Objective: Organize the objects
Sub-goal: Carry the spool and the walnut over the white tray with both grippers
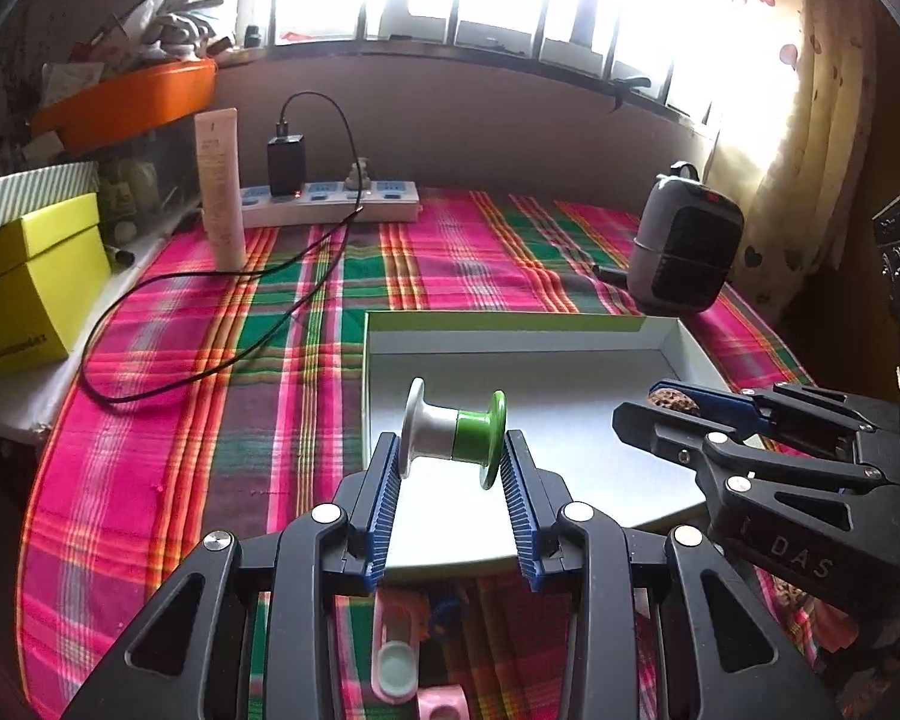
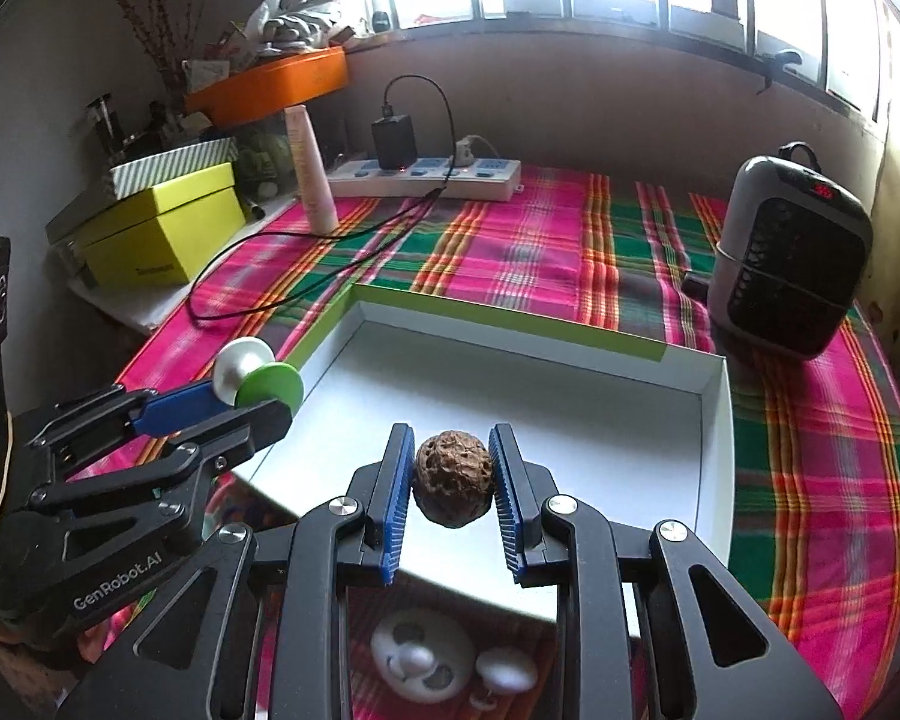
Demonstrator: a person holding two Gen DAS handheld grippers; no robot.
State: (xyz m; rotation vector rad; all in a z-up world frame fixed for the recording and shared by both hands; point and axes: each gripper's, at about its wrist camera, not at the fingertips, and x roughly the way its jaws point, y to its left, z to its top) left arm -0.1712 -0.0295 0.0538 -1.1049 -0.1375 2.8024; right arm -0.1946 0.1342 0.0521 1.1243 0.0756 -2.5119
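A plaid-covered table (image 1: 210, 360) carries a shallow white tray (image 1: 528, 348) near its front edge. The left gripper (image 1: 453, 450) clamps a spool (image 1: 456, 429) crosswise over the tray's left edge. The right gripper (image 2: 450, 474) pinches a walnut (image 2: 452, 475) above the tray's near edge, nearer its middle.

A pink, green and orange plaid tablecloth (image 1: 222, 360) is showing under the white shallow cardboard tray (image 2: 714, 438) with a lime-green rim; the half-white, half-green plastic spool (image 1: 456, 432) and the brown wrinkled walnut (image 2: 452, 476) are hanging above this tray.

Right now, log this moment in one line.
left gripper: shut on spool | right gripper: shut on walnut | both over tray | tray: empty
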